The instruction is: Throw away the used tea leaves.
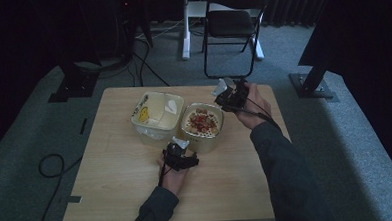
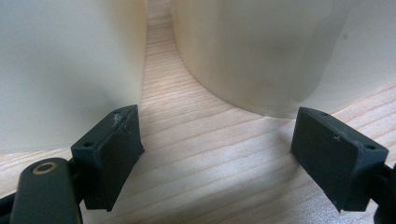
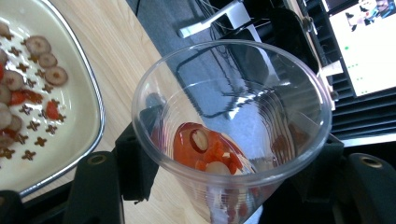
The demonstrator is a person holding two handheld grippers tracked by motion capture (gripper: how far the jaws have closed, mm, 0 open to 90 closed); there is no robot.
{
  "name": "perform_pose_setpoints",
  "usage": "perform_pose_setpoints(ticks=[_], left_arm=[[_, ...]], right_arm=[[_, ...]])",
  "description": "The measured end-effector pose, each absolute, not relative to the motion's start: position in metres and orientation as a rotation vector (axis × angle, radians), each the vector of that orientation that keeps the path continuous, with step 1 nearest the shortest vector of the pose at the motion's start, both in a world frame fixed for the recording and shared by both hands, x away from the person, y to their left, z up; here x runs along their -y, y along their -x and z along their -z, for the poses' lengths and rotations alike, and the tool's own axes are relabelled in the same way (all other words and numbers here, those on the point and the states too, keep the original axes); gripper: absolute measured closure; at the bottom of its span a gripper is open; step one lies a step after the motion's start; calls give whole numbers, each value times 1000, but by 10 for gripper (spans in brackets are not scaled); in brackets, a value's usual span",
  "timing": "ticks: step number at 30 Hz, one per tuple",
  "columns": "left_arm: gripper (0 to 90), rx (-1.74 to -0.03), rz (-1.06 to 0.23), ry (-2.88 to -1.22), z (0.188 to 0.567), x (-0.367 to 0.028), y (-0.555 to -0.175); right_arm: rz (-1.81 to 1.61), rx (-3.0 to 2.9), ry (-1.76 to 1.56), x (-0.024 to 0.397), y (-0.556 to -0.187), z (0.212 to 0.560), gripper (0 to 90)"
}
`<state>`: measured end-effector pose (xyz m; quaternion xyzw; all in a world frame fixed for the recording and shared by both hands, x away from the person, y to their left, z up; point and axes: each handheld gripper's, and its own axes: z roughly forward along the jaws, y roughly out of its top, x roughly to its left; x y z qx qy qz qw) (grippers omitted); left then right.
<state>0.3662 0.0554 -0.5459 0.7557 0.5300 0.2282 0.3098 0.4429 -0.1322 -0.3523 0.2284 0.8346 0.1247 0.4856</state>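
Two cream containers stand mid-table. The left container (image 1: 156,112) has a yellow print and a divider inside. The right container (image 1: 202,124) holds white cream topped with cereal rings and red bits, and its rim (image 3: 95,116) appears in the right gripper view. My left gripper (image 1: 178,155) sits at their near side, open, with the gap between the two walls (image 2: 154,56) straight ahead of its jaws (image 2: 219,156). My right gripper (image 1: 232,98) is shut on a clear plastic cup (image 3: 233,126), tilted beside the right container. A few red and white pieces lie in the cup's bottom.
A black folding chair (image 1: 233,24) and a white stand leg (image 1: 185,31) are on the carpet beyond the table. Black stand bases sit at far left (image 1: 75,83) and right (image 1: 313,83). A cable (image 1: 51,167) loops on the floor at left. A lit screen (image 3: 359,42) is behind the cup.
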Motion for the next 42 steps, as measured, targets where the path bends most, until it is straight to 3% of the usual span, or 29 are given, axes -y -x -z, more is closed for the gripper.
perform_pose_setpoints(ticks=[23,42], left_arm=[[164,-1403,-598,-1991,546,-55,-366],[165,-1402,-601,-1989,546,-55,-366]], right_arm=[[-115,-2003,-399,116,-435,363,348],[273,-1792,18,86,-418,374,353]])
